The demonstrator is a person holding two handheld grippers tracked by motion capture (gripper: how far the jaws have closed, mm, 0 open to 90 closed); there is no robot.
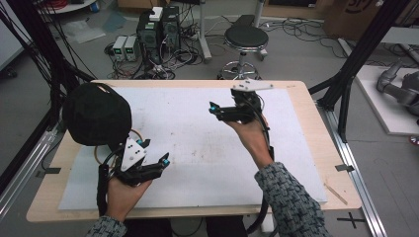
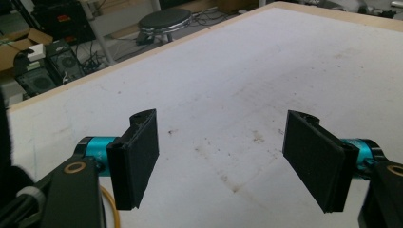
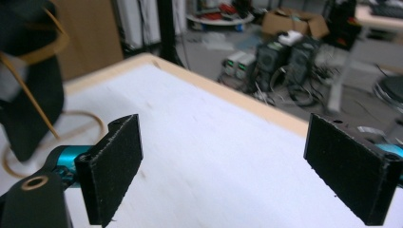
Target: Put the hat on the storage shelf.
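Two hand-held grippers are over the tabletop (image 1: 296, 106), one in each hand of the person. The left hand-held gripper (image 1: 160, 163) is low, near the front edge of the tabletop, and its hand (image 1: 123, 195) holds it from below. In the left gripper view its two black jaws stand wide apart, with nothing between them except the stained white sheet (image 2: 247, 95) that covers the wood. The right hand-held gripper (image 1: 213, 109) is raised higher, well apart from the left one and farther from the person, and its jaws point toward the left side of the tabletop. In the right gripper view these two jaws also stand wide apart and hold nothing.

One black rounded object (image 1: 96, 113) is just behind the left hand-held gripper, at the left edge of the tabletop; what it is cannot be told. One thin orange cable (image 1: 140, 134) loops beside it, close to the grey plate of the left hand-held gripper.

No container can be seen on the tabletop. On the floor beyond the right hand-held gripper there is one black round stool (image 1: 245, 38), two dark computer towers (image 1: 159, 30) and two small white boxes (image 1: 125, 47) with many cables around them.
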